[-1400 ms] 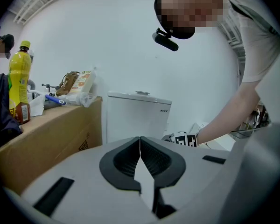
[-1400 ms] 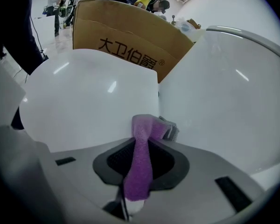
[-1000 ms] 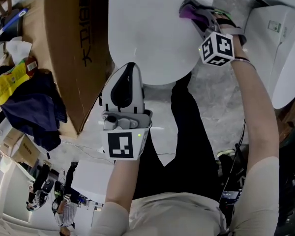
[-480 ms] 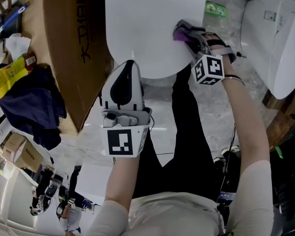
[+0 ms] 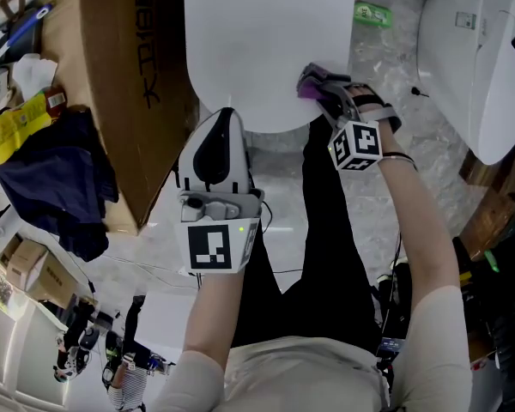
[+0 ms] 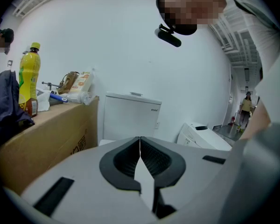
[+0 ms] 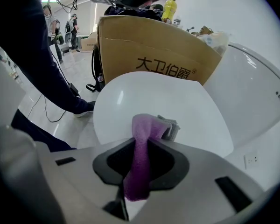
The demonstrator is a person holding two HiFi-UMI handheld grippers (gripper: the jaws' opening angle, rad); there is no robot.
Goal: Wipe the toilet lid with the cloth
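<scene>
Right gripper [image 5: 320,91] clamps the purple cloth [image 7: 142,141] at the near right edge of the toilet lid [image 5: 257,41], which spreads forward-left. Left gripper [image 5: 213,157] is closed, empty.

The toilet lid [image 5: 257,41] is white, glossy and oval, lying shut and flat. The cloth [image 7: 141,146], a purple folded strip, sits clamped between the jaws of the right gripper [image 5: 324,91], its free end pressed against the lid's rounded front edge, right side.
</scene>
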